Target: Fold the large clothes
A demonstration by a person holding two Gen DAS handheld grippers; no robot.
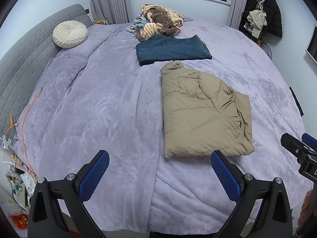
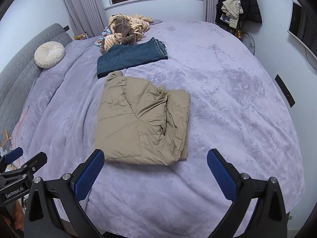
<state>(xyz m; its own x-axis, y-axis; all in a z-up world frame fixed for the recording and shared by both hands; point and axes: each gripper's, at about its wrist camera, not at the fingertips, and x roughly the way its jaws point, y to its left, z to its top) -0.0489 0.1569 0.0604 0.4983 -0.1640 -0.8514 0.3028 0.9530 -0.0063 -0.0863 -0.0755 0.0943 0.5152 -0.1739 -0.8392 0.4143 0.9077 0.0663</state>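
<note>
The tan puffer jacket [image 1: 204, 111] lay folded into a compact, roughly rectangular bundle on the lavender bedspread [image 1: 99, 103]; its shell was smooth and slightly glossy, quilted into soft puffed panels by stitched seams, with a crumpled layered edge along the side farther from the headboard and its collar end bunched into a rounded lump at the far end; the near hem lay fairly straight and flat.

Just beyond the jacket, nearly touching its collar end, lay the folded dark blue jeans [image 1: 172, 48], heavy denim with a stitched hem showing; beyond the jeans sat a heap of striped and brown plush fabric [image 1: 160, 21], fuzzy and tangled; well off to the jacket's headboard side rested a round cream cushion [image 1: 70, 34], pleated from a central button, against the grey quilted headboard [image 1: 25, 59]; the bedspread itself was a soft, brushed fleece with pale sheen marks and long creases.

The left gripper [image 1: 159, 166] hovered before the jacket's near edge with its blue textured pads spread wide and nothing between them; the right gripper [image 2: 155, 166] hung likewise just short of the jacket's near hem, its jaws gaping fully and holding nothing; neither touched the jacket.

Beyond the jacket's far side, dark coats and a pale puffer garment [image 2: 232, 10] hung in the corner by the window.
</note>
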